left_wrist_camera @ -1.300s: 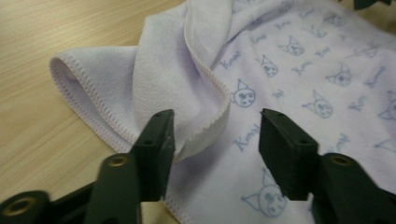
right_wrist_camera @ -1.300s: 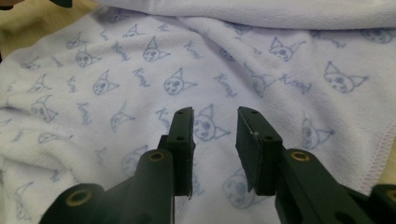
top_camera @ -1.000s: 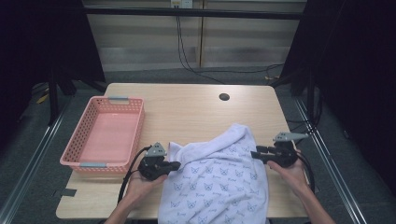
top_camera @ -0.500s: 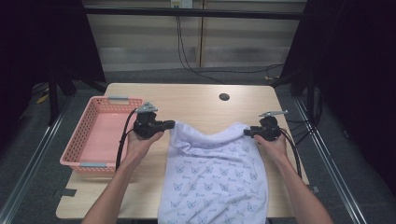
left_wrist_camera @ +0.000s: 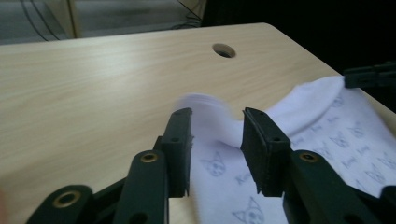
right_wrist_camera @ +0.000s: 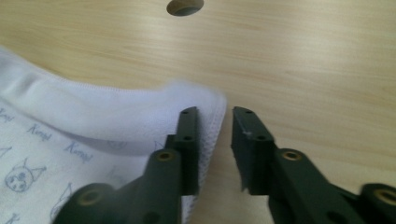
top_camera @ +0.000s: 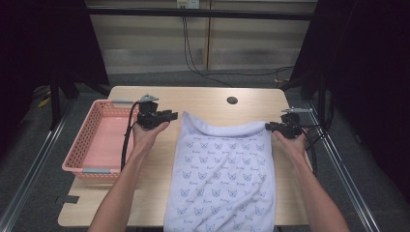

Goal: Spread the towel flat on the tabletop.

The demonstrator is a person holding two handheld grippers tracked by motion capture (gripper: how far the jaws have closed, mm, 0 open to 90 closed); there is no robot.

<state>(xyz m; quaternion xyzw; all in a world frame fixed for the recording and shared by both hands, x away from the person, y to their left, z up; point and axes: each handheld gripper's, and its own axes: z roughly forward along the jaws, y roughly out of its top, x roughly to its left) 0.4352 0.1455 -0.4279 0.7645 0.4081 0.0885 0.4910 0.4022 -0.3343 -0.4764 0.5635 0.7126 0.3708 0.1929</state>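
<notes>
Two grippers part-open: left gripper (top_camera: pixel 170 116) just opened, off the cloth (top_camera: pixel 225 174); right gripper (top_camera: pixel 269 126) closing, cloth's corner between its jaws, ungripped. Cloth flat on table (top_camera: pixel 203 99).

The right gripper (right_wrist_camera: pixel 215 140) rises from six o'clock, its two black jaws parted with a gap between them, having just been closing. The corner of the white printed cloth (right_wrist_camera: pixel 93 126) lies at the left jaw — its stitched edge reaches into the gap — spreading toward nine o'clock. The wooden table (right_wrist_camera: pixel 303 60) carries a round hole (right_wrist_camera: pixel 185 6) at twelve.
</notes>
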